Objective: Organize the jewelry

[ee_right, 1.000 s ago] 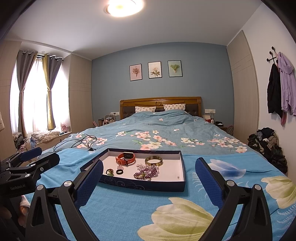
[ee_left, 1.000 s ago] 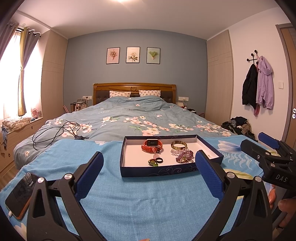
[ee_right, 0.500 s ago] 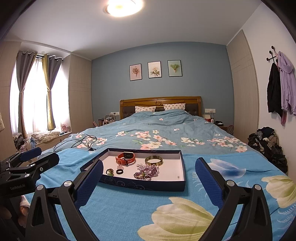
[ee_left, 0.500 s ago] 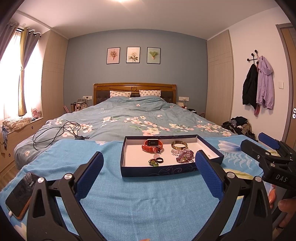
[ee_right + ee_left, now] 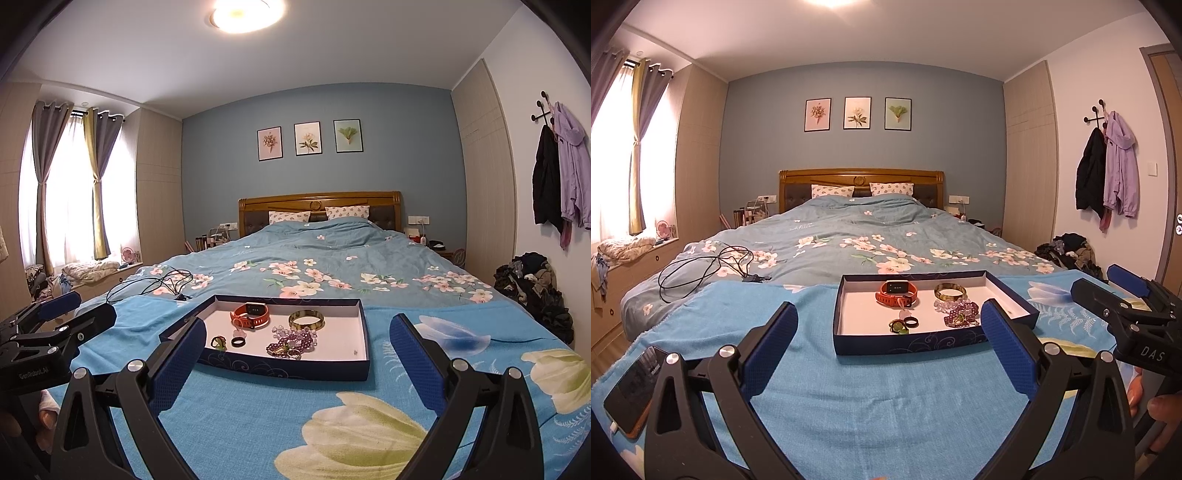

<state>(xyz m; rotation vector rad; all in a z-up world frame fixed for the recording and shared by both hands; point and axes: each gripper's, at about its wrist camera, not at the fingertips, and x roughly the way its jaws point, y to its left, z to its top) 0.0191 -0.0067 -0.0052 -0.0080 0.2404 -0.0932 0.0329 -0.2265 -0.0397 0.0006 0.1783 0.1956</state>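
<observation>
A shallow dark blue box (image 5: 908, 345) (image 5: 288, 363) with a white floor lies on the blue bedspread. Inside it sit an orange watch (image 5: 897, 292) (image 5: 250, 314), a gold bangle (image 5: 950, 292) (image 5: 306, 318), a purple bead bracelet (image 5: 960, 314) (image 5: 291, 341), a black ring (image 5: 911, 323) (image 5: 238, 342) and a green ring (image 5: 897, 326) (image 5: 218, 343). My left gripper (image 5: 888, 349) is open, short of the box, nothing between its blue pads. My right gripper (image 5: 295, 360) is open too, just before the box's near wall. Each gripper shows at the edge of the other's view.
A phone (image 5: 629, 391) on a cable lies at the bedspread's left edge. A black cord (image 5: 705, 269) coils on the floral duvet behind. Clothes (image 5: 532, 284) are piled on the floor at the right, coats (image 5: 1106, 170) hang on the wall.
</observation>
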